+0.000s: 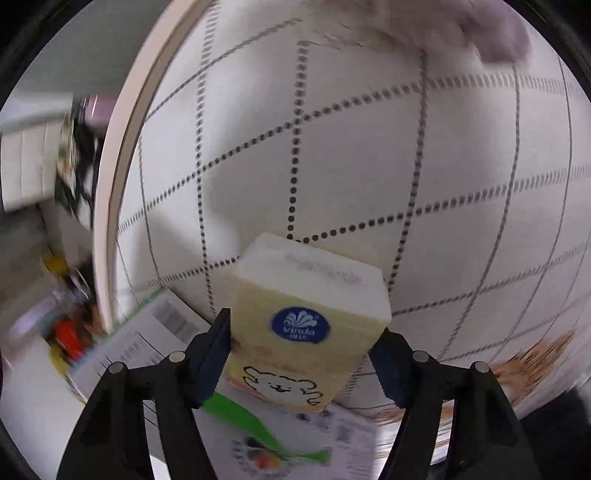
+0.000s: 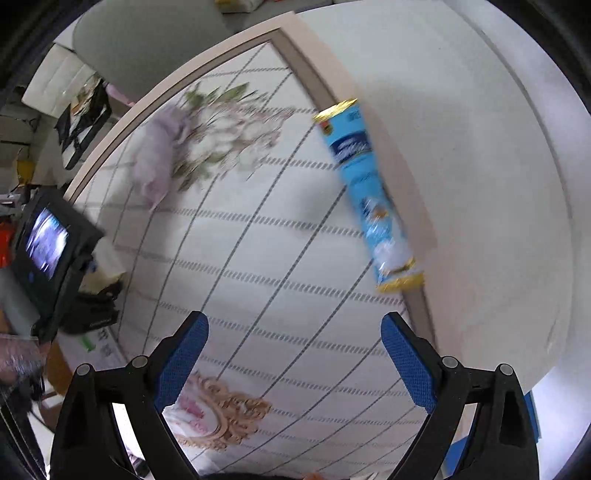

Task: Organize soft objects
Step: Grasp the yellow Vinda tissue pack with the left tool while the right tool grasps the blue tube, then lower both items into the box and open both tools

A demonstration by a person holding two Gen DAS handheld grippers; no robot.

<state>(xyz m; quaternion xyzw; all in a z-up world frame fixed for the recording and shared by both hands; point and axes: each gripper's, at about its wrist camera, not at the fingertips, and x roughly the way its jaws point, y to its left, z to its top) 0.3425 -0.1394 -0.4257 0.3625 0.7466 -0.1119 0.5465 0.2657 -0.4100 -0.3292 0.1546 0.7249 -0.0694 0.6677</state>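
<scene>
Checked tablecloth, left tool gripping tissue pack, plush toy cropped

white grid-patterned tablecloth covers a table; white wall beyond.

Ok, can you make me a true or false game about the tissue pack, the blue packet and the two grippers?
1. The left gripper holds a pale yellow tissue pack with a blue round logo. True.
2. The right gripper is squeezing the long light blue packet with gold ends. False: the right gripper is open with nothing between its fingers, and the packet lies farther ahead.
3. The tissue pack has a cartoon bear drawn on it. True.
4. The white tablecloth with dotted grid lines is plain red. False: it is white with grey dotted lines.
5. A fluffy pale purple soft toy lies on the tablecloth. True.
</scene>
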